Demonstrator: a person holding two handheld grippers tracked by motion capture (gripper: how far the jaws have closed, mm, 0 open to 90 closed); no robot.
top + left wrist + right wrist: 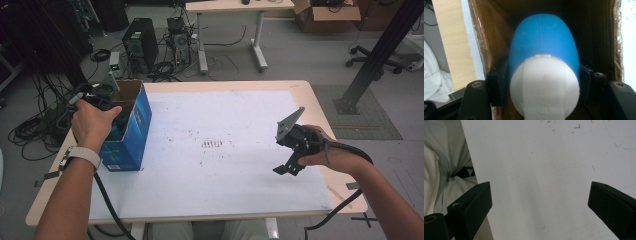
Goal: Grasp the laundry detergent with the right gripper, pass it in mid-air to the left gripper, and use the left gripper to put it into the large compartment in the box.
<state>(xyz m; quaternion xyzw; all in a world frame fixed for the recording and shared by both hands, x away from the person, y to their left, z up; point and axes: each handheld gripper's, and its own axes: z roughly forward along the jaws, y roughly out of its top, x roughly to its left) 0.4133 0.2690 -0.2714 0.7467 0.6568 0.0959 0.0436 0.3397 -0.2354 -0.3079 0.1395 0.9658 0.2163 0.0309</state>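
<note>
L tongs [541, 82] are down inside the blue carton [131, 131] at the table's [240, 200] left edge, pinching a blue-and-white egg-shaped obj [544, 57] across its sides. R tongs [290, 162] hover spread wide, nothing between them, over the white sheet [544, 170] at right. We judge the risk is slip: smooth rounded shell could squirt out. Tight carton walls could also snag obj on lift, or tip the carton.
</note>
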